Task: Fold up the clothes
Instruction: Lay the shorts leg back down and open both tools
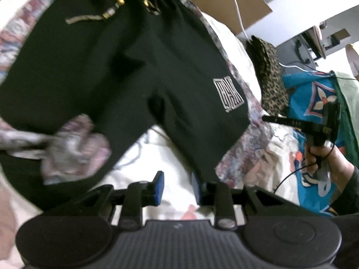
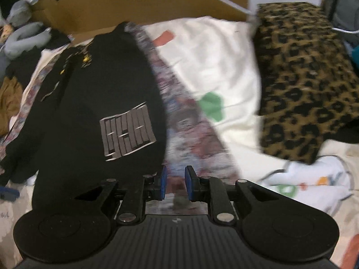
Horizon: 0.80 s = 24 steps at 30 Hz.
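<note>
I see the black shorts (image 1: pixel 107 71) spread flat on the white bedding (image 2: pixel 224 62), not yet folded as far as I can judge; my left gripper (image 1: pixel 177 186) and right gripper (image 2: pixel 175 183) both hang slightly parted, holding nothing. A folded leopard-print cloth (image 2: pixel 300 74) lies beside them; a cardboard box (image 2: pixel 134 2) stands behind.
</note>
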Tool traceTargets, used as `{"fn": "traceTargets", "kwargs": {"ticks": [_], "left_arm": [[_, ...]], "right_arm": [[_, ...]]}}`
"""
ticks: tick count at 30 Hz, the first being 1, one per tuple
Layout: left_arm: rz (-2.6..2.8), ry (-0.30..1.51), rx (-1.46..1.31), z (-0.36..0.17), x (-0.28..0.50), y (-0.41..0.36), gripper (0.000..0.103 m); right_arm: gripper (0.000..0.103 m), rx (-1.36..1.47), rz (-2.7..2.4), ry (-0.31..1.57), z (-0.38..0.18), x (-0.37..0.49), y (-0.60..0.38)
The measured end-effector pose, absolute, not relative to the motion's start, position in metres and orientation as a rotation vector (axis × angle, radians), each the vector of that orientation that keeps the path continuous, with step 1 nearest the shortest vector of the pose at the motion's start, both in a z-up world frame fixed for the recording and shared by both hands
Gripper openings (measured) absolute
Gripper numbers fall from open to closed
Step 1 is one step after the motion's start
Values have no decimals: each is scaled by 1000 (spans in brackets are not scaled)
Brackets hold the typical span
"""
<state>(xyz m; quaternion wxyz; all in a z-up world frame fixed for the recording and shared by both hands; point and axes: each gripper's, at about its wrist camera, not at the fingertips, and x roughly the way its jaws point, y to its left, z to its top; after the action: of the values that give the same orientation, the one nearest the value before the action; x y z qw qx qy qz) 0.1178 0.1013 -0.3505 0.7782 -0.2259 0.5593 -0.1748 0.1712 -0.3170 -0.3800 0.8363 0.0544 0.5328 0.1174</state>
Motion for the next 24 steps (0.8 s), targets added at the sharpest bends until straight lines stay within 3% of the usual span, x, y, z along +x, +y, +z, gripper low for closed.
{"fn": "traceTargets", "kwargs": {"ticks": [9,14,16,18,24], "left_arm": [[-237,1166,-444,-328,87,142,47],[-166,1080,-426,-314,73,163,61],[-130,1023,-428,-308,71,170,62],[-136,995,-451,-310,73,174,72],[-181,1005,-559,-337,80,179,65]], "right_arm": [[24,56,289,1244,-407,164,-290],[25,29,304,1240,-390,168,-276],[25,10,326,1226,-378,172,-265],[25,-13,352,1212,-366,176,-251],[31,-46,442,1172,-332,196,-204]]}}
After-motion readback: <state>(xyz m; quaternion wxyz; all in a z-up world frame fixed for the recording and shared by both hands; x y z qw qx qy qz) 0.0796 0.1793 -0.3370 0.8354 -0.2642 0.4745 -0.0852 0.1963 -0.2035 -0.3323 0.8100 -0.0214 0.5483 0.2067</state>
